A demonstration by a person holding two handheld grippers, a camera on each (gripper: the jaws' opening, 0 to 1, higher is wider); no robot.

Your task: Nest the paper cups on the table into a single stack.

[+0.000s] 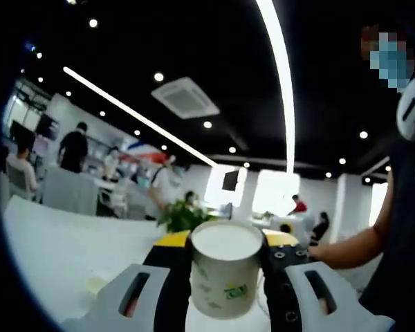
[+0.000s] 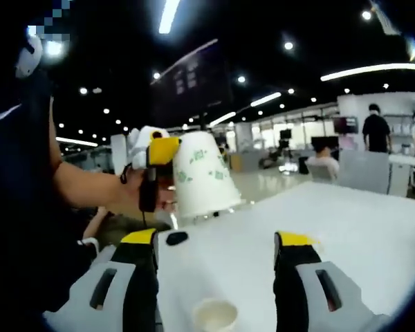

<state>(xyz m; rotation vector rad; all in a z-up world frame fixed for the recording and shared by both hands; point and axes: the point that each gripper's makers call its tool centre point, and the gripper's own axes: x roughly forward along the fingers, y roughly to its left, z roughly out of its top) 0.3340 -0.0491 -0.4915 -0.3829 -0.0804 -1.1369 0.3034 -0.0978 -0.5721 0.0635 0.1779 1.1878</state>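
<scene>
Your left tongs (image 1: 225, 277) clamp an inverted paper cup (image 1: 225, 270); right tongs (image 2: 214, 277) gape empty over the 6 o'clock counter cup (image 2: 214, 315), so squeezing harder risks crushing.

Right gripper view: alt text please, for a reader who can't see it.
The left gripper, held in a person's hand, grips a paper cup upside down above a white table. The right gripper is open over a second cup on the table.

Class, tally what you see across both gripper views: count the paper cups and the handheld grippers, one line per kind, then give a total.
Paper cups: 2, the held cup and the table cup
Grippers: 2, the left gripper and the right gripper
Total: 4
</scene>
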